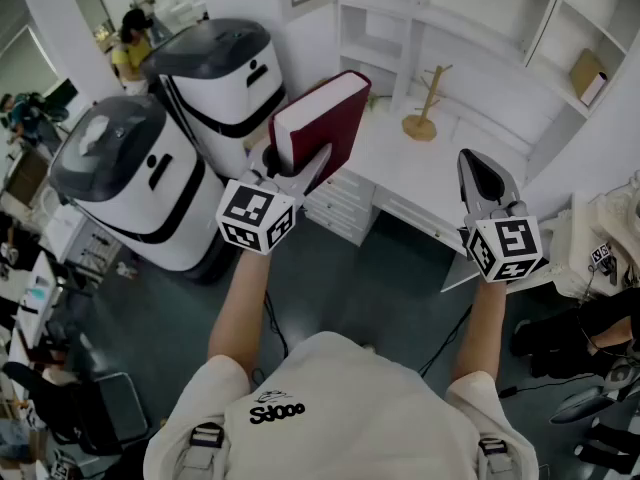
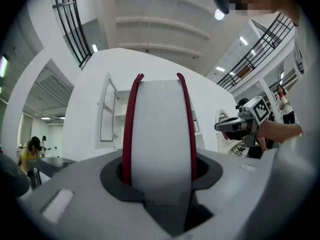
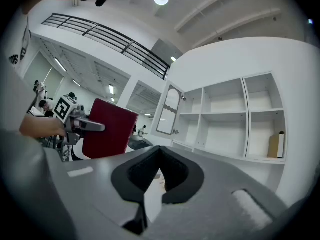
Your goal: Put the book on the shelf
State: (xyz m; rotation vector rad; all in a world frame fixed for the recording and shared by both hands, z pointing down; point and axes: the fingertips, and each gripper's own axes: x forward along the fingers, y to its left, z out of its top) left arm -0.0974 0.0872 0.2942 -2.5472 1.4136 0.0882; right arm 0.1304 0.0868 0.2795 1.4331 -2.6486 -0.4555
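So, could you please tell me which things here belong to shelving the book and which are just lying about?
Job: red book, clamped in the left gripper; white shelf unit; right gripper, shut and empty.
Lying about: wooden mug tree on the desk; two white machines with grey lids; brown box on a right-hand shelf.

Head view looks steeply down; both gripper views face the shelf (image 1: pixel 452 20) all share

Thick dark red book (image 1: pixel 322 120) with white pages, upright and slightly tilted, held in the air, lower edge clamped in left tool (image 1: pixel 292 171). White shelf (image 1: pixel 470 28) with open compartments, far right.
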